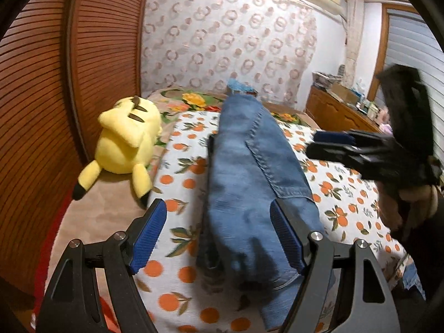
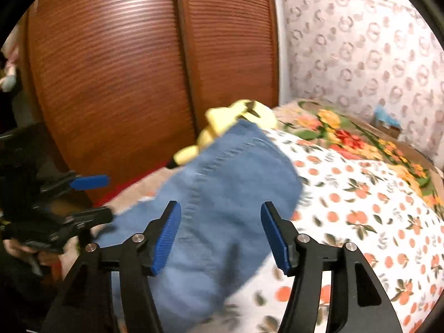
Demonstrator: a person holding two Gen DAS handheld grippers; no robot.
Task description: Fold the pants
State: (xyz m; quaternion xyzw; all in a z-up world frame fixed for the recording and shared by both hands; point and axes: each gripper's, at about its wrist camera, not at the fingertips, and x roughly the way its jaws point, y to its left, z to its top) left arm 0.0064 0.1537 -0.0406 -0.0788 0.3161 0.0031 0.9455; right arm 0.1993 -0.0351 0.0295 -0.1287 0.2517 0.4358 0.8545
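Observation:
A pair of blue jeans [image 1: 249,166] lies folded into a long narrow strip on a bed sheet printed with oranges [image 1: 347,199]. My left gripper [image 1: 219,236] hovers over the near end of the strip, jaws open, and the pads do not press the denim. In the left wrist view my right gripper [image 1: 330,144] hangs to the right of the jeans, held by a hand. In the right wrist view the right gripper [image 2: 222,238] stands open above the blurred jeans [image 2: 222,180], nothing pinched. The left gripper [image 2: 88,197] shows at the left edge, open.
A yellow plush toy [image 1: 125,141] lies on the bed left of the jeans, close to the slatted wooden wardrobe doors [image 1: 41,83]. A floral blanket [image 1: 194,100] covers the far end. A cluttered wooden dresser [image 1: 338,108] stands at the right.

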